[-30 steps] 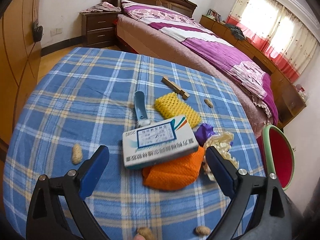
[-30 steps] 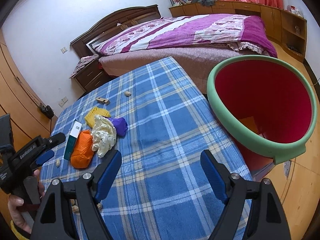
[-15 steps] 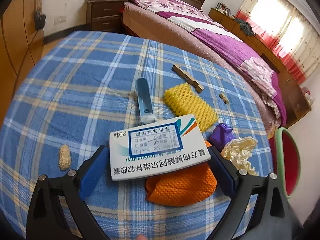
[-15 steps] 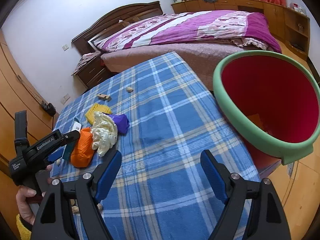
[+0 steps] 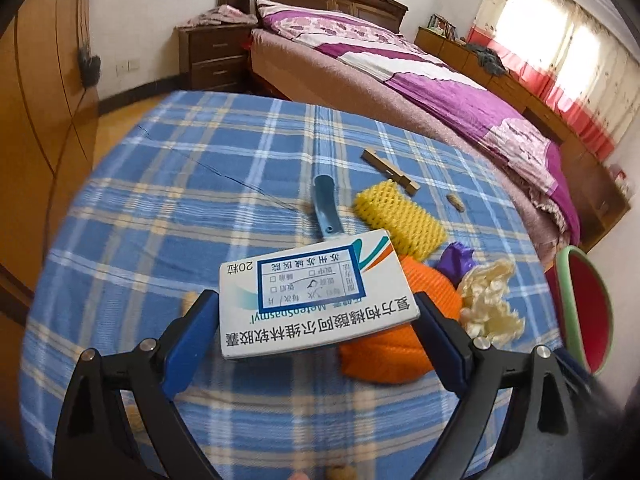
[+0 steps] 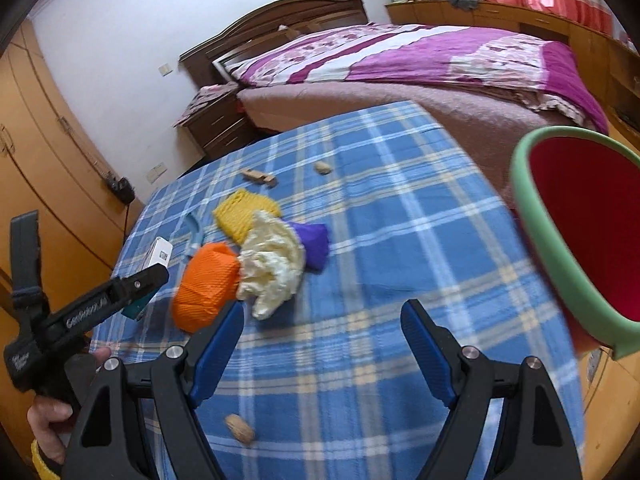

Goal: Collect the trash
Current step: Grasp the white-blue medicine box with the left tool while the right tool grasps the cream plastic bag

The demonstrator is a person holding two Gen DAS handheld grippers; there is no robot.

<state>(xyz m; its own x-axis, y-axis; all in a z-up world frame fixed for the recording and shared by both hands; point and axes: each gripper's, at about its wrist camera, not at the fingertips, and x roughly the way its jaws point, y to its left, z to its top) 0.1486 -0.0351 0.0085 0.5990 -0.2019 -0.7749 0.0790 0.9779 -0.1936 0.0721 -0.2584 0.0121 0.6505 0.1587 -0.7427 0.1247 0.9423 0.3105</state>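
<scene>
1. Tablecloth [image 5: 168, 200]: blue plaid, white and yellow stripes
2. Medicine box [image 5: 316, 296]: white, blue frame
3. Nets: orange [image 5: 400, 344], yellow [image 5: 400, 216]
4. Bin [image 6: 584, 232]: red, green rim
5. Wrapper [image 6: 314, 242]: apparently purple

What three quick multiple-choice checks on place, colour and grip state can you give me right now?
1. Where does the bin stand?
A. past the table's edge
B. on the bed
C. amid the trash pile

2. What colour is the bin's rim?
A. blue
B. green
C. black

3. What is the left gripper doing?
A. hanging open over bare cloth
B. shut on a peanut
C. shut on the medicine box

Answers:
1 A, the bin shows beyond the tablecloth edge in the right wrist view.
2 B, a green lip rings its red inside.
3 C, both blue pads press the box's sides, lifted above the orange net; the right gripper is open.
</scene>
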